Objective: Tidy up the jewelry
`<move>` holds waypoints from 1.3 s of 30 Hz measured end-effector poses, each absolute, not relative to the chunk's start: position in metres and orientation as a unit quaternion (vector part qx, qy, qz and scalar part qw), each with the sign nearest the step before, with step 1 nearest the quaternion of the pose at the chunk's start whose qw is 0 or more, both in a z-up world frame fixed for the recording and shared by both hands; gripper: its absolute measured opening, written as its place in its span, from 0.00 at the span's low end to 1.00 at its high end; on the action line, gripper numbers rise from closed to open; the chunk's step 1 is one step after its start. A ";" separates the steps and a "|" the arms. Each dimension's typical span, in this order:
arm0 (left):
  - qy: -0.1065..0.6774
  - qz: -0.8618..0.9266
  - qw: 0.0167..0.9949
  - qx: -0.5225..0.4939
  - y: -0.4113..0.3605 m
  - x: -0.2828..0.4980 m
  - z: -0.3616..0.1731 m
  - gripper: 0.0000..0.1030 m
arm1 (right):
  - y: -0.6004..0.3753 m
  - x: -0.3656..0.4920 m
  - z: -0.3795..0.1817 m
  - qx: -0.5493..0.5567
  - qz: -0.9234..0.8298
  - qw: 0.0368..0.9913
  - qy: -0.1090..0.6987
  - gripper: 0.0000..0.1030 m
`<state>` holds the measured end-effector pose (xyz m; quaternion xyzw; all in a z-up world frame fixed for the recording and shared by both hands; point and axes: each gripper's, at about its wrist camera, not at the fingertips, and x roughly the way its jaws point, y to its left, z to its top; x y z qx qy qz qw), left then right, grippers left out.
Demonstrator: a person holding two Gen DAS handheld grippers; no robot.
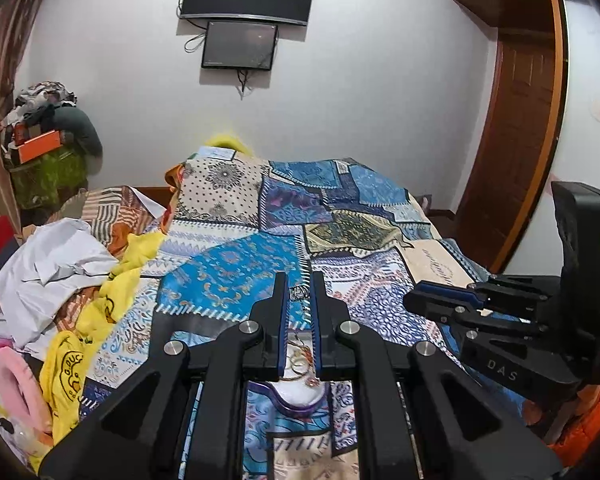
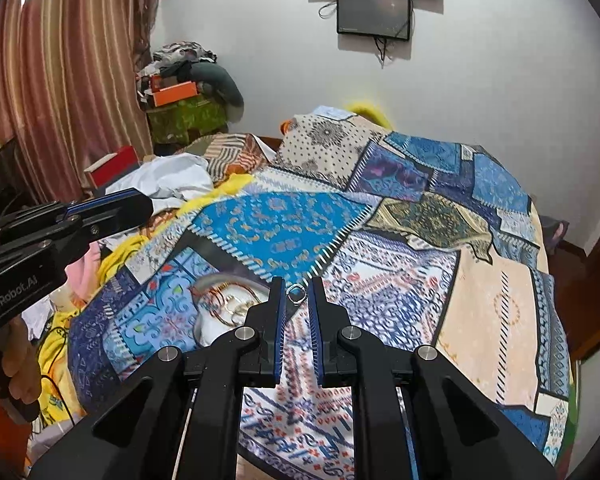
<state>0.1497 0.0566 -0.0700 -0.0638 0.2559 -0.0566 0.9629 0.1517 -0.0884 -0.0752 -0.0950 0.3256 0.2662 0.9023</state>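
A white dish with a purple rim [image 1: 300,402] lies on the patterned bedspread, holding gold bangles and rings [image 1: 300,356]; it shows in the right wrist view [image 2: 216,328] too. A small silver ring [image 2: 296,294] hangs between the tips of my right gripper [image 2: 297,292], whose narrow-set jaws pinch it above the bed. In the left wrist view a small silver piece [image 1: 298,292] sits at the tips of my left gripper [image 1: 300,292], which hovers over the dish with its jaws slightly apart; whether it holds that piece I cannot tell. The right gripper shows at the right [image 1: 428,300].
The patchwork bedspread [image 1: 236,264] covers the bed. Crumpled white cloth [image 1: 48,272], yellow cloth [image 1: 64,364] and a pink item [image 1: 16,384] pile up at the left. A cluttered stack [image 1: 40,148] stands in the far left corner. A wooden door [image 1: 516,140] is at the right.
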 end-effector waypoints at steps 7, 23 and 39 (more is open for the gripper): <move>0.274 -0.054 0.957 -0.078 0.070 0.162 -0.085 0.08 | -0.070 0.157 -0.086 -0.099 0.284 0.894 0.333 0.10; 0.351 -0.085 0.925 -0.121 0.083 0.199 -0.149 0.08 | -0.027 0.168 -0.139 -0.150 0.328 0.839 0.408 0.10; 0.373 -0.078 0.916 -0.123 0.086 0.195 -0.156 0.11 | -0.020 0.171 -0.154 -0.161 0.307 0.828 0.441 0.26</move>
